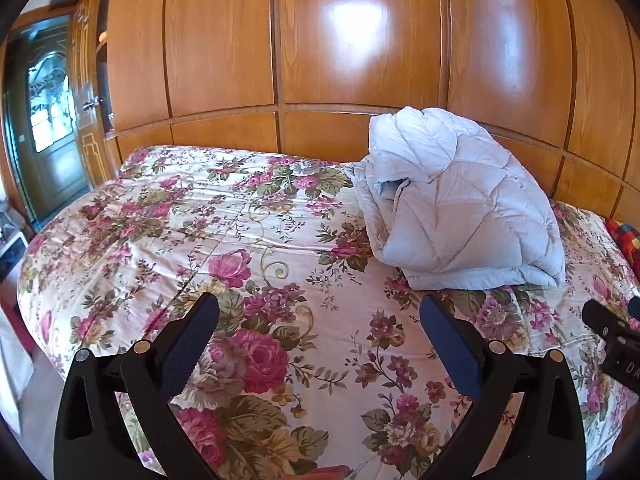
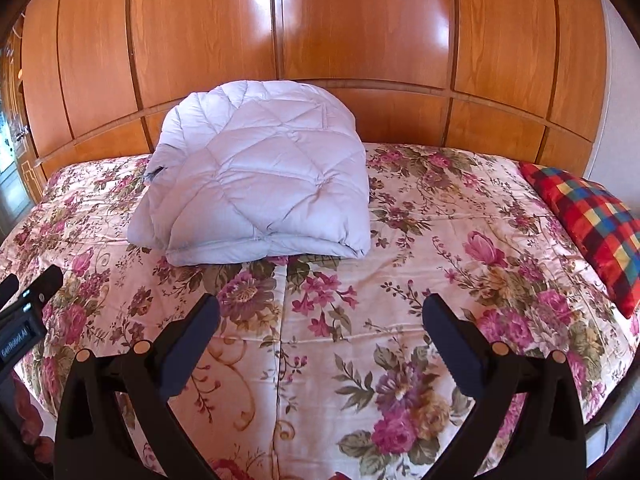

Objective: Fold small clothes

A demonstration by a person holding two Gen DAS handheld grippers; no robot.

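On the floral bedspread (image 2: 320, 320), a folded pale quilted jacket (image 2: 256, 184) is seen against the wooden headboard (image 2: 360, 40). Left gripper (image 1: 320, 320) and right gripper (image 2: 320, 320) are held spread, empty. A checked cushion (image 2: 592, 224) is set well right.

Wardrobe panels (image 2: 360, 40): wood, high-gloss varnish, glare patches. Bedspread (image 2: 360, 340): smooth printed floral cloth, slight sheen, creased. Folded quilted duvet (image 2: 260, 184): pale puffy matt cloth, stitched diamonds. Checked cushion (image 2: 592, 220): woven-looking cloth. Both grippers, left (image 1: 320, 312) and right (image 2: 320, 312): matt black plastic, textured dark-blue pads (image 1: 188, 344), metal-looking pivot pins.
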